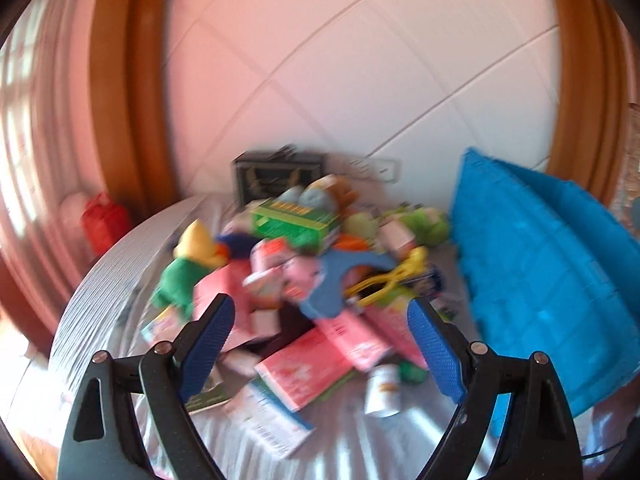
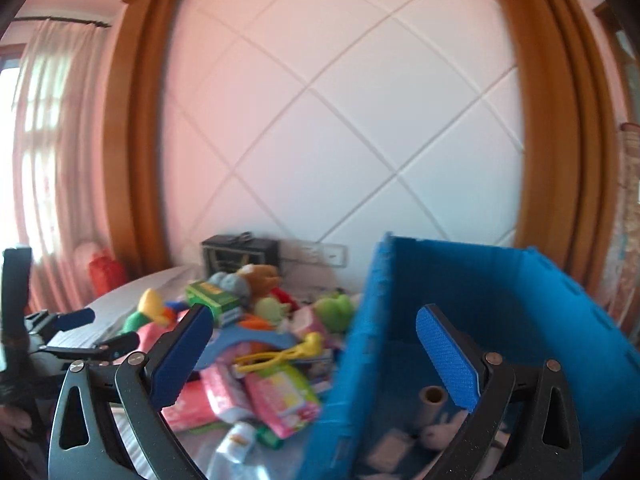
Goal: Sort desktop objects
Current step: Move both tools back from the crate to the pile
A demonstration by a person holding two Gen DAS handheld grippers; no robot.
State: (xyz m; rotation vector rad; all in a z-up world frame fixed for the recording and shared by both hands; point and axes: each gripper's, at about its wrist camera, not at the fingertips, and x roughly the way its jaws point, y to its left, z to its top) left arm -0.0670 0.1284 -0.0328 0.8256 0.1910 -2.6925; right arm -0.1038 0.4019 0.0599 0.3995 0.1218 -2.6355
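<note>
A pile of mixed objects lies on a table covered with a light cloth: pink packets, a green box, a blue hanger, a yellow clip, plush toys and a small white bottle. My left gripper is open and empty above the near side of the pile. My right gripper is open and empty, held over the left wall of a blue crate. The crate holds a cardboard tube and a white plush. The left gripper also shows in the right wrist view.
The blue crate stands right of the pile. A dark box stands behind the pile against the white panelled wall. A red container sits at the far left by the curtain. The table edge curves at the left.
</note>
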